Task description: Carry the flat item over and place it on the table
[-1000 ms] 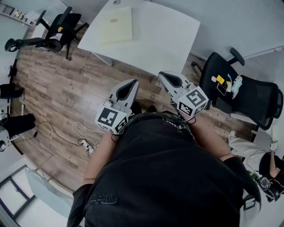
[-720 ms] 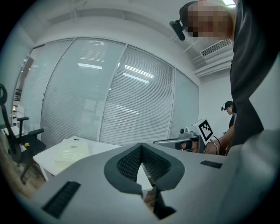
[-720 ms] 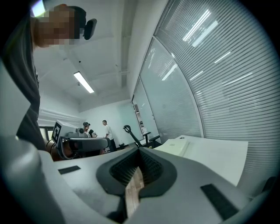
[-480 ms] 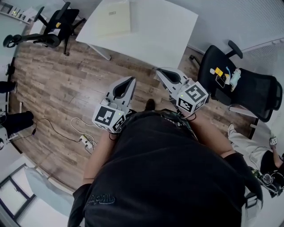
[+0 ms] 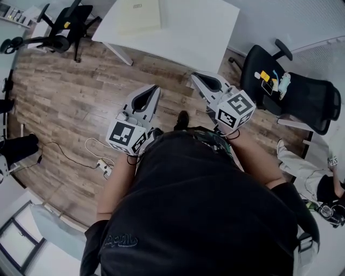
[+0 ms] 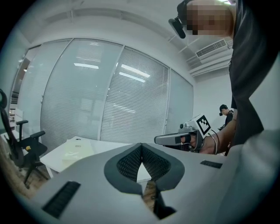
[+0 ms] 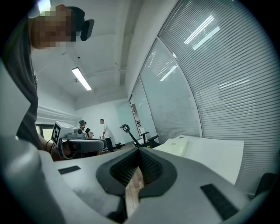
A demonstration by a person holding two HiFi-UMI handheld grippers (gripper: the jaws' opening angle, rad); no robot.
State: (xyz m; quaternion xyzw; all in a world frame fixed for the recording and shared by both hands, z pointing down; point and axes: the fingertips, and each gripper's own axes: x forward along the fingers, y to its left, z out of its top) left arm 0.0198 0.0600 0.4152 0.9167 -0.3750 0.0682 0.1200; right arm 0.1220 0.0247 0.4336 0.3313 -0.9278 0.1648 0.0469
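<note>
While the pale yellow flat rectangular item (image 5: 139,15) lies on the white table (image 5: 199,32) ahead, the left gripper (image 5: 153,89) and right gripper (image 5: 197,78) hang pinched together, empty, well apart from it. Placing looks done; any regrasp needs stepping closer, jaws parted.

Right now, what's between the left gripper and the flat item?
Head view: between left gripper and flat item, just bare floor, then tabletop.
</note>
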